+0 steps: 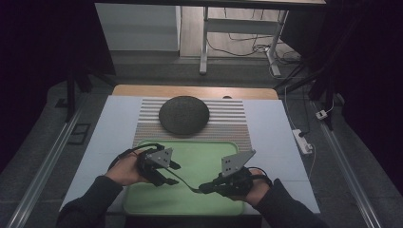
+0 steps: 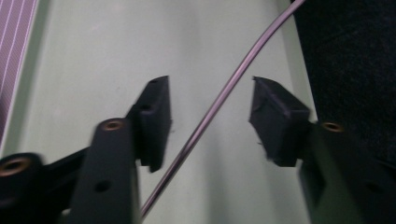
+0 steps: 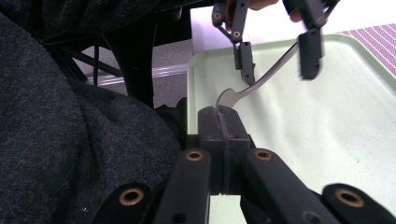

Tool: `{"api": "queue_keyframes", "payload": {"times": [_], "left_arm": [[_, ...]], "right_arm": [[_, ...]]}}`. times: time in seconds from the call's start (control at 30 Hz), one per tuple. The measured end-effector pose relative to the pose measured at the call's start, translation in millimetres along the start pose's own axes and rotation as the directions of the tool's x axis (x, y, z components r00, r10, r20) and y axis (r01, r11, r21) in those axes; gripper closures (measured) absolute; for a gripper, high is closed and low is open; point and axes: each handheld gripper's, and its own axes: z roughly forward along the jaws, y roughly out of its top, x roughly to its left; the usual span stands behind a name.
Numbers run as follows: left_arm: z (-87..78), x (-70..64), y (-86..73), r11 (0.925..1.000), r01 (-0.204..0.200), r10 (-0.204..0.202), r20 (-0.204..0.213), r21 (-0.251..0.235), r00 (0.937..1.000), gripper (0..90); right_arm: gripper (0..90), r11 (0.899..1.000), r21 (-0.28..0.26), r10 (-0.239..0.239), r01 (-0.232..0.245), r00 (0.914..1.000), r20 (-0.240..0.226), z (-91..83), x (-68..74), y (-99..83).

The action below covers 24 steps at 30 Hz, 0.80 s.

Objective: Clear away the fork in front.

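Two handheld grippers, left gripper (image 1: 167, 179) and right gripper (image 1: 205, 188): black jaws (brass-coloured screws), grey three-cornered plates, black cables, dark sleeves.

A lab recording bay, dark all round.
White table (image 1: 280, 137) lit under black drapes, bare desk frame (image 1: 237, 33) behind, loose cables and a power strip (image 1: 302, 141) on grey floor.

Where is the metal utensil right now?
Over the green tray, near its front: the utensil has its head end clamped in the shut right gripper, and its handle runs between the open left gripper jaws.
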Motion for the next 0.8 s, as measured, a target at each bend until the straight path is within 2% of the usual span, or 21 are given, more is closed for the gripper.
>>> {"api": "queue_keyframes", "payload": {"times": [0.1,0.13,0.2,0.27,0.37,0.47,0.5,0.7,0.8], "left_arm": [[1.0,-0.1,1.6,0.9996,-0.028,0.028,0.016,0.007,0.9995,59.0],[1.3,-0.6,2.2,0.9993,-0.036,0.036,0.010,0.008,0.9993,59.0],[1.5,-0.5,3.1,0.9986,-0.053,0.053,0.029,0.007,0.9982,64.8],[1.5,-1.0,4.3,0.9973,-0.072,0.072,0.026,0.015,0.9971,69.4],[2.6,-2.6,4.9,0.9948,-0.100,0.100,0.024,0.017,0.9947,73.2],[2.9,-3.2,5.2,0.9888,-0.146,0.146,0.016,0.027,0.9891,74.4],[3.8,-4.2,5.1,0.9890,-0.147,0.146,0.018,0.021,0.9891,75.5],[5.6,-7.4,5.5,0.9726,-0.228,0.227,0.023,0.045,0.9735,78.6],[6.5,-9.5,6.2,0.9619,-0.264,0.262,0.047,0.070,0.9640,81.2]], "right_arm": [[90.0,1.000,0.003,-0.002,0.002,1.0000,-0.005,-0.1,-0.4,-0.2],[90.0,1.000,0.003,-0.002,0.002,1.0000,-0.005,-0.1,-0.4,-0.2],[90.0,1.000,0.005,-0.004,0.004,0.9999,-0.010,0.0,-0.7,-0.4],[90.0,1.000,0.008,-0.008,0.008,0.9999,-0.013,0.2,-1.0,-0.7],[90.0,1.000,0.011,-0.009,0.009,0.9998,-0.020,0.7,-1.1,-0.8],[90.0,1.000,0.011,-0.010,0.010,0.9997,-0.021,0.8,-1.4,-0.8],[90.0,1.000,0.013,-0.009,0.009,0.9996,-0.027,1.0,-1.9,-1.2],[89.8,1.000,0.023,-0.014,0.015,0.9989,-0.045,2.5,-2.6,-2.7],[88.4,0.999,0.035,-0.028,0.029,0.9986,-0.045,3.1,-2.9,-3.7]]}}
